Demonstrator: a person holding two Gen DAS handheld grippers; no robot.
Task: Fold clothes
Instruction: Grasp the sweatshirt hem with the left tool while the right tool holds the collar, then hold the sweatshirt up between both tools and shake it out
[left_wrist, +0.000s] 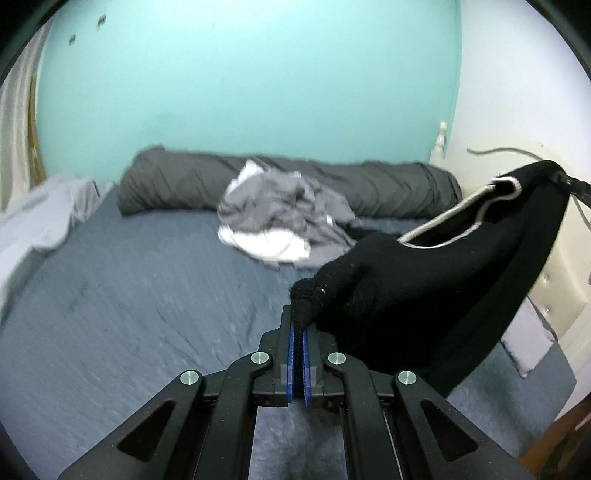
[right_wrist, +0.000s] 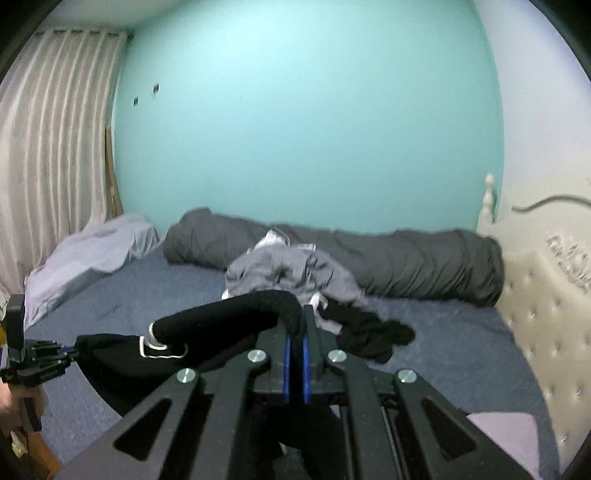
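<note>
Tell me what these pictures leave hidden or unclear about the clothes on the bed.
- Black garment: its lower part hangs behind the left gripper in the left wrist view; its type is unclear.
- Grey and white pile: blurred in both views, pieces uncountable.
- Dark item on the bed: right wrist view, too crumpled to identify.

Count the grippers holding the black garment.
2. The left gripper is shut on one edge of the black garment, the right gripper on the other, and it hangs between them above the bed.
</note>
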